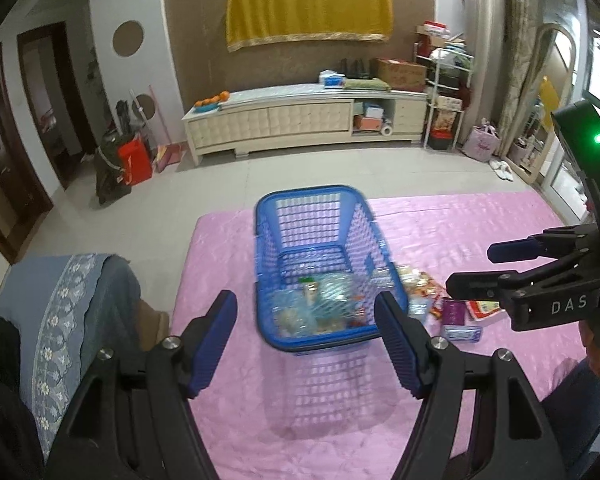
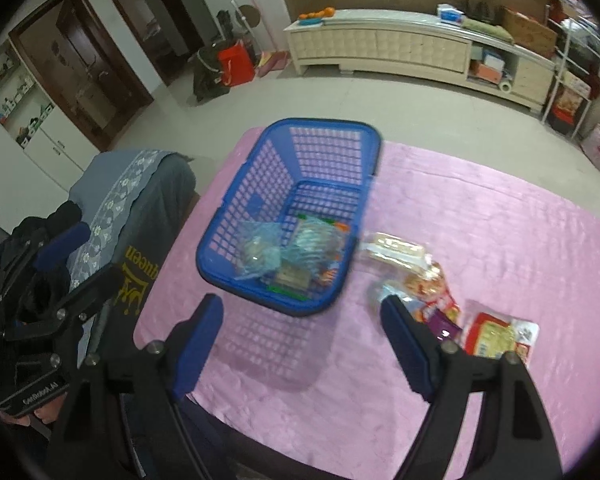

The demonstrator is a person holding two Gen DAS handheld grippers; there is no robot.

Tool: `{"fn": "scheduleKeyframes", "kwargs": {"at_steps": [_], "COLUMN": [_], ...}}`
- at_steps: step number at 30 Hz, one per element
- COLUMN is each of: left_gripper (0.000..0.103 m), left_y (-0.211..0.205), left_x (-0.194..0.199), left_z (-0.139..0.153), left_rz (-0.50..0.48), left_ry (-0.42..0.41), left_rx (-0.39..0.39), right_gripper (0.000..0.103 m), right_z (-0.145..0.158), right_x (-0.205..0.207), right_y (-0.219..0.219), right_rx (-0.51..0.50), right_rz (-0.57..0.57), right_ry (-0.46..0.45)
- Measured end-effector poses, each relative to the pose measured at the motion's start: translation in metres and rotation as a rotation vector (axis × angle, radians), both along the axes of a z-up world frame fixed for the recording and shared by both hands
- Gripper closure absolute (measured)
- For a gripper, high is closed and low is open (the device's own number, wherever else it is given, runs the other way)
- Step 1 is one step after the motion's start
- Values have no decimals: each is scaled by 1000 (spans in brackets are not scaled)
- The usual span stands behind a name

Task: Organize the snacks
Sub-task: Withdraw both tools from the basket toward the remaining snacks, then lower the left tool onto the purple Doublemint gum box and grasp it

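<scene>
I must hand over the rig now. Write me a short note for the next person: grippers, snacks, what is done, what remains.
Left gripper: jaws open, holding nothing.
Right gripper: jaws open, holding nothing.
Blue basket stands on the pink cloth; several snack packets already lie inside.
Left to do: the loose snacks on the cloth beside the basket, among them a purple pack and a red and yellow packet.

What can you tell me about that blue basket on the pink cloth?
The basket is bright blue, plastic by the look, with lattice walls, a solid rim and rounded corners. It stands upright on the pink cloth, open at the top. Several snack packets in clear or bluish wrappers lie at its near end; the far end is bare. More packets lie on the cloth just right of it. Neither gripper touches it.
</scene>
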State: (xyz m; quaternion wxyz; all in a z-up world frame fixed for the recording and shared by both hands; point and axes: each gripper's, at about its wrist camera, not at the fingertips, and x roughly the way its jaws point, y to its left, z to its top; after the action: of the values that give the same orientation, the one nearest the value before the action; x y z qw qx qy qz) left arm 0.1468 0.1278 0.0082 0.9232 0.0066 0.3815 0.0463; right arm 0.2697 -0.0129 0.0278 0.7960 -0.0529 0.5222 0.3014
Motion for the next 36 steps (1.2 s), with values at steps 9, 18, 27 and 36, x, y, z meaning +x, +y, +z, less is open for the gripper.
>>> {"fn": "scheduleKeyframes", "kwargs": {"at_steps": [9, 18, 27, 36], "left_gripper": [22, 21, 20, 21], "left_y": [-60, -112, -160, -186], "left_x": [7, 18, 33, 50], "left_z": [-1, -15, -52, -98], "left_rz": [-97, -202, -298, -383], "left_ry": [-12, 9, 60, 124], "left_rx": [31, 62, 100, 123], "right_gripper": [19, 19, 19, 19], "right_z": [4, -2, -36, -76], "right_x": [-3, -6, 0, 7], "right_y": [-66, -129, -172, -199], "right_rx": [1, 0, -25, -52], "right_rz": [-79, -152, -205, -225], "right_ry": [-15, -25, 20, 41]}}
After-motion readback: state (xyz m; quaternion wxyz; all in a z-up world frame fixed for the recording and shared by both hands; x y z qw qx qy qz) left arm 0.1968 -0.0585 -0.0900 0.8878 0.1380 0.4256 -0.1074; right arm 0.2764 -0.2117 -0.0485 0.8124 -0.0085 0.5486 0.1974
